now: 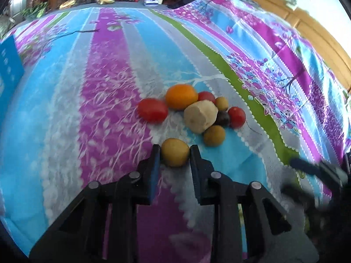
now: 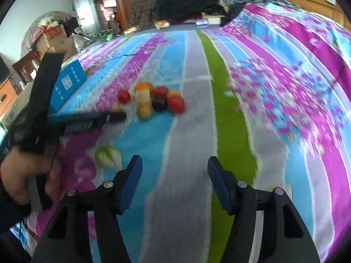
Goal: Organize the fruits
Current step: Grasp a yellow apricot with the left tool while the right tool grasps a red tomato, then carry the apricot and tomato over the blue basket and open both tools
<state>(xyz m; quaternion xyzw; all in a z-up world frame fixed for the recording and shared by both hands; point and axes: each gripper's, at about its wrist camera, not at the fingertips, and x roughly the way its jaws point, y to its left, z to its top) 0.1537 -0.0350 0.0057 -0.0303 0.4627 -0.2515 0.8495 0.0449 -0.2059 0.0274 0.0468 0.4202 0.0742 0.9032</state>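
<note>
Fruit pick, L side: small yellow fruit (image 1: 175,152) sits between the pads of the left gripper (image 1: 174,153), nearest us in the fruit cluster (image 1: 193,111), mid bedspread (image 1: 109,109), well off its edges. Jaws bracket it w/ pads at or near the skin; firm grasp can't be confirmed. We close slowly, centred, w/o squashing, then lift straight up, clear of the brown fruit (image 1: 214,135) nearby. Right gripper (image 2: 174,171) is released, holding nothing, hovering short of the pile.

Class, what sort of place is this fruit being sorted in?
Probably a bedroom at home: a striped floral bedsheet covers the surface, clothes are heaped at the far end, and a wooden headboard runs alongside.
</note>
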